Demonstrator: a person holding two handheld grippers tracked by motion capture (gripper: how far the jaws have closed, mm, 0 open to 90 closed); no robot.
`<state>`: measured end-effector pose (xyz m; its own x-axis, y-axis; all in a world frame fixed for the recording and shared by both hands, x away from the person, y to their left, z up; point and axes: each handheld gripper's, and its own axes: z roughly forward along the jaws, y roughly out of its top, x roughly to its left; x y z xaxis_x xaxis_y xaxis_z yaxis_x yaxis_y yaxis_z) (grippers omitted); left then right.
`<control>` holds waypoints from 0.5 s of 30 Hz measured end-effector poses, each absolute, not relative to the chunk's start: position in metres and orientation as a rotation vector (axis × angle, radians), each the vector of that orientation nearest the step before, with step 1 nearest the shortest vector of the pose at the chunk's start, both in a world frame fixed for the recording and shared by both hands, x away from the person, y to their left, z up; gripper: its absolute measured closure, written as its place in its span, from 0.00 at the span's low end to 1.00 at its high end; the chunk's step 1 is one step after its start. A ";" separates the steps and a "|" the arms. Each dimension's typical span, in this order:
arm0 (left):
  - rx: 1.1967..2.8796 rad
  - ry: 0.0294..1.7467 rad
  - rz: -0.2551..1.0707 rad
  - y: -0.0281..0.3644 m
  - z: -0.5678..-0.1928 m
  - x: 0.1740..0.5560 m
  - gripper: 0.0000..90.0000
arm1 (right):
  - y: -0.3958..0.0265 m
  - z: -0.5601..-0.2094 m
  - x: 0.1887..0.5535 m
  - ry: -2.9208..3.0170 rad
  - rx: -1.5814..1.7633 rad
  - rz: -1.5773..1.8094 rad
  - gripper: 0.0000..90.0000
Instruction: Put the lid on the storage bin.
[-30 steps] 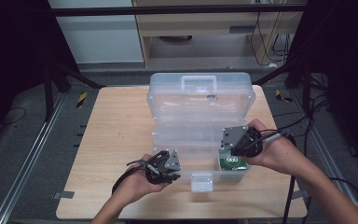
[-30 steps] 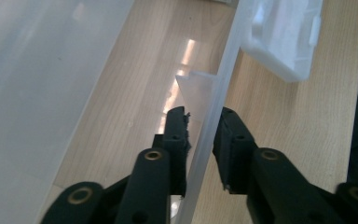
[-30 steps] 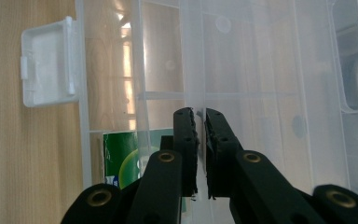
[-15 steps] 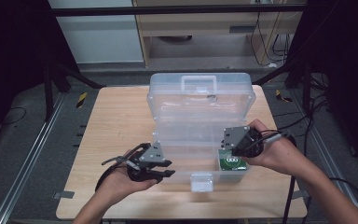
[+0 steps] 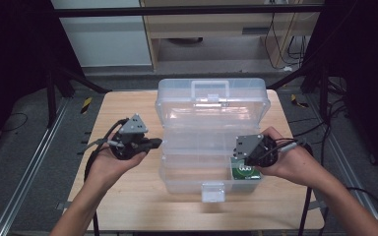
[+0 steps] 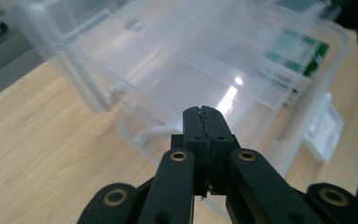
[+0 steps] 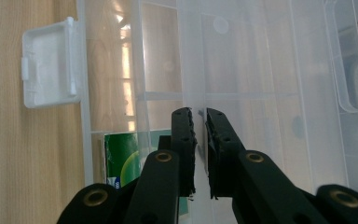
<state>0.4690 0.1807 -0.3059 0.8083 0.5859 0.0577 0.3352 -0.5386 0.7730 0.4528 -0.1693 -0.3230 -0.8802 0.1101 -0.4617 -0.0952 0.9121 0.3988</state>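
Clear plastic organiser box (image 5: 211, 142) stands in the middle of the worktop (image 5: 128, 206), its tiers stepped open, its lid tilted up toward the far edge and its white latch (image 5: 213, 191) hanging at the near edge. As I read it, the step in hand is working a tray wall of this box with the right gripper (image 7: 199, 116), whose jaws stand a narrow slit apart astride a thin clear wall over the near right compartment; they do not look clamped on it yet. To do this well, I would seat the wall deep between the jaws before squeezing, pull in line with the tray's hinge arms rather than sideways, and go gently, since thin clear plastic flexes and slips. The left gripper (image 6: 204, 121) has its jaws pressed fully together on nothing, hovering just off the box's left side (image 6: 102, 93); it could press that side to steady the box against sliding on the smooth wood. Inside, the near right compartment of the lowest tier holds a green printed packet (image 5: 243, 171); the other compartments visible through the clear walls look empty.
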 end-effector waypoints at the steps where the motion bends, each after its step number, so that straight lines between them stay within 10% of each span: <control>1: 2.166 0.692 0.384 0.182 -0.304 0.473 0.99 | -0.169 -0.323 0.453 2.584 0.011 0.572 0.92; 15: 2.088 0.796 0.334 0.181 -0.297 0.506 1.00 | -0.170 -0.326 0.450 2.582 0.002 0.573 0.91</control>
